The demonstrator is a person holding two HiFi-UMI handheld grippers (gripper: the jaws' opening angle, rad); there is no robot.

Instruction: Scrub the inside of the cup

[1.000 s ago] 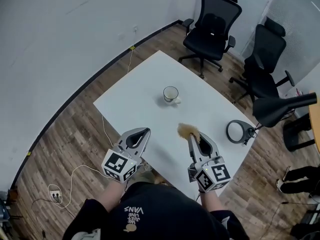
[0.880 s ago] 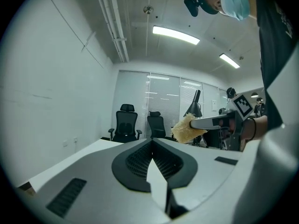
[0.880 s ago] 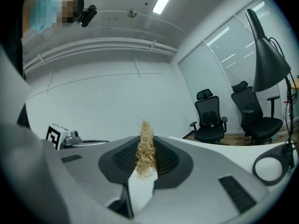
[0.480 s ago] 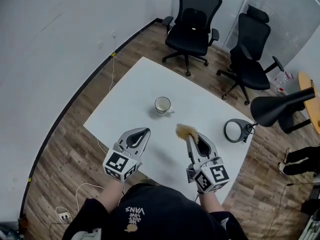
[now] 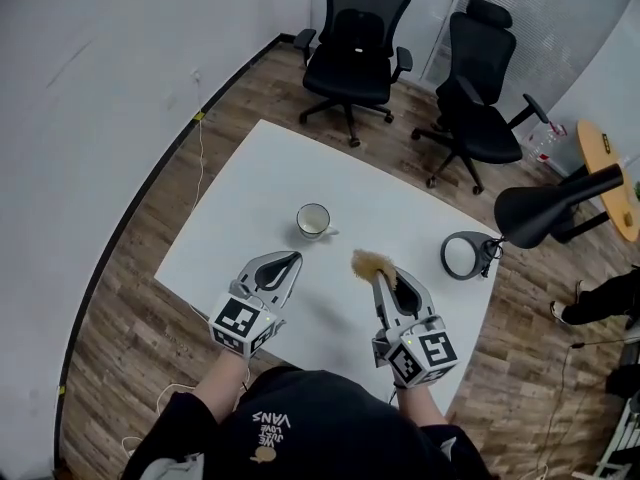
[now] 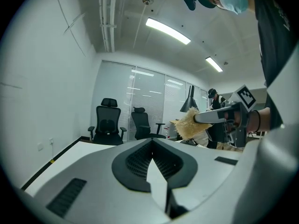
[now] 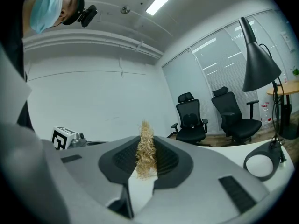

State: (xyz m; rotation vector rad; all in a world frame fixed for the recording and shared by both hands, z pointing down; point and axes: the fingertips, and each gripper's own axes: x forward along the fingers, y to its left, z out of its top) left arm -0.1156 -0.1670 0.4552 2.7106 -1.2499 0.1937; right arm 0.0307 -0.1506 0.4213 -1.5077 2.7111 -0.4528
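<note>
Rigid, breakable cup, best taken at its rim. Left gripper fingers closed, empty; right gripper fingers pinch a soft scrubber.

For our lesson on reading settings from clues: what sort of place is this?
Probably an office meeting room: black swivel office chairs stand beyond a large white table, with blind-covered glass panels behind them and ceiling strip lights overhead.

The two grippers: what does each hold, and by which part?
The right gripper clamps the tan scrubber by its near end; the tuft sticks out past the jaws. The left gripper is shut on nothing.
</note>
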